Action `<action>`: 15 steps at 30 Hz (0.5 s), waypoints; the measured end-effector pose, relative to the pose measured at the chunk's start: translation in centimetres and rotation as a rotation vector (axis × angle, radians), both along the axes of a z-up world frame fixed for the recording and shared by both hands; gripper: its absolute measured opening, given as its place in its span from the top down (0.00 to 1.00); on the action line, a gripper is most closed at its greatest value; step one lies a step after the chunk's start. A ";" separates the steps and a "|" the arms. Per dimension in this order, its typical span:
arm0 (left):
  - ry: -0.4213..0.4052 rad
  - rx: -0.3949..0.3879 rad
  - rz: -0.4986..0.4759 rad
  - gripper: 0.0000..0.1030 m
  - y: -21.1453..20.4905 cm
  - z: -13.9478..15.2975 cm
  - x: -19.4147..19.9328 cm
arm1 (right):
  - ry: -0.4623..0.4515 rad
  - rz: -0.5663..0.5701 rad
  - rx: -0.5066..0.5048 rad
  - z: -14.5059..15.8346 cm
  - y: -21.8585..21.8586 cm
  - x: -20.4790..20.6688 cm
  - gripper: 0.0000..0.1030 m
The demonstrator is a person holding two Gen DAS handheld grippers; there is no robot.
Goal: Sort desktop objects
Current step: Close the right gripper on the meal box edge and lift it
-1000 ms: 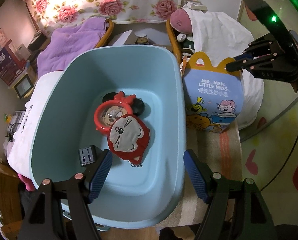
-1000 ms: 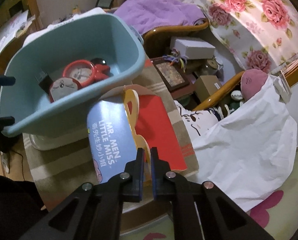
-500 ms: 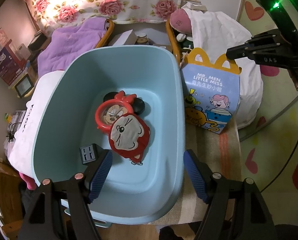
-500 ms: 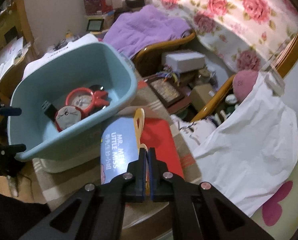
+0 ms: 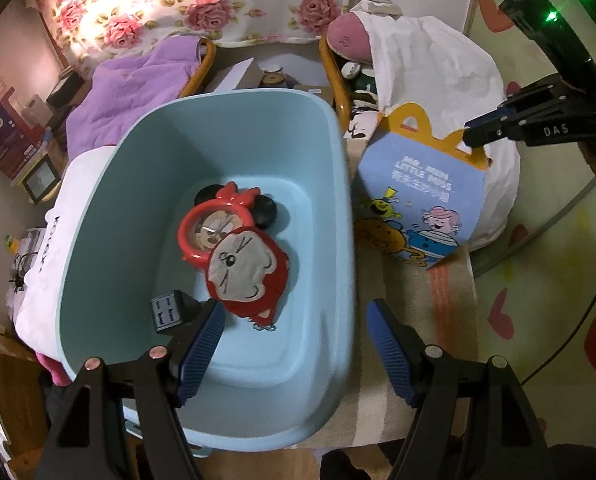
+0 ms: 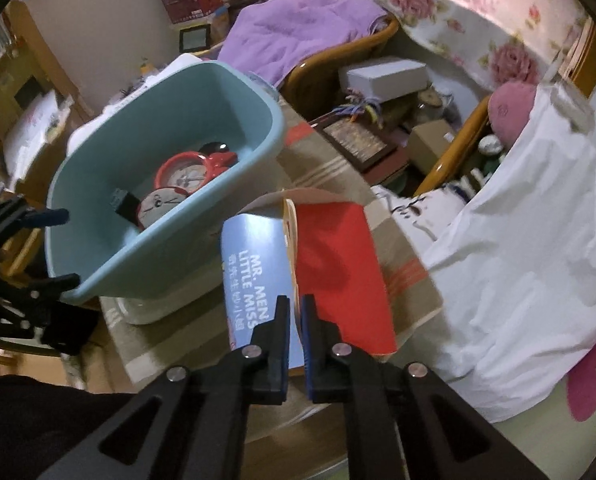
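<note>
Left wrist view: left gripper [image 5: 291, 336] spread wide, holding nothing, its left finger over the near inside of the blue tub [image 5: 340, 280] and its right finger outside the rim. In the tub: red Minnie clock [image 5: 217, 228], partly covered by a red pouch [image 5: 245, 272] with a grey face; black USB charger [image 5: 167, 312] near-left, partly hidden behind the left finger. Tub sits on a striped cloth [image 5: 438, 320]; the near rim is cut off by the gripper arms. Right of the tub, the paper box [image 5: 422, 208] reads "MR. MEN LITTLE MISS", blurred, with Chinese text below too smeared to read. Right gripper [image 5: 472, 136] pinches its yellow handle from the right; "DAS" on the gripper body. White item left of the tub reads "kotex". White sheet [image 5: 438, 64] behind the box; purple blanket [image 5: 137, 92] far left.

Right wrist view: right gripper [image 6: 294, 320] nearly closed on the box [image 6: 249, 264] handle, thin card between the pads. Blue side reads "MR. MEN LITTLE MISS"; the other side plain red. Box base hidden, contact with the cloth unclear. Tub [image 6: 169, 224] just left of it, clock [image 6: 185, 176] and charger [image 6: 123, 202] partly hidden by the tub wall. Left gripper [image 6: 53, 246] at the left edge, cut off. Far purple carton lettering unreadable.
</note>
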State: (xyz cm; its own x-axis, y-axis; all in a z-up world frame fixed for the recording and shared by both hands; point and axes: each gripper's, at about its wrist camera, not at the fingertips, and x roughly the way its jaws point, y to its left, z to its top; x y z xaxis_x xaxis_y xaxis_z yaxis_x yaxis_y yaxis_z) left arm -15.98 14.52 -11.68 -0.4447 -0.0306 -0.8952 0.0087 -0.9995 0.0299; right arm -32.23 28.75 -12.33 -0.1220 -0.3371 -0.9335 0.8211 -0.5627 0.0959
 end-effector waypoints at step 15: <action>-0.007 -0.036 -0.112 0.25 7.7 -2.6 -3.8 | -0.093 0.170 -0.020 -1.5 0.7 -0.9 0.71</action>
State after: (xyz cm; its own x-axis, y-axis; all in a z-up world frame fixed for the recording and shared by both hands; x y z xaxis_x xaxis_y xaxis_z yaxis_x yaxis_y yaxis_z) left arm -19.81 22.18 -14.32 -0.4413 -0.0136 -0.8973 -0.1029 -0.9925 0.0657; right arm -33.13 29.49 -13.86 0.0243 -0.3639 -0.9311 0.8911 -0.4143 0.1851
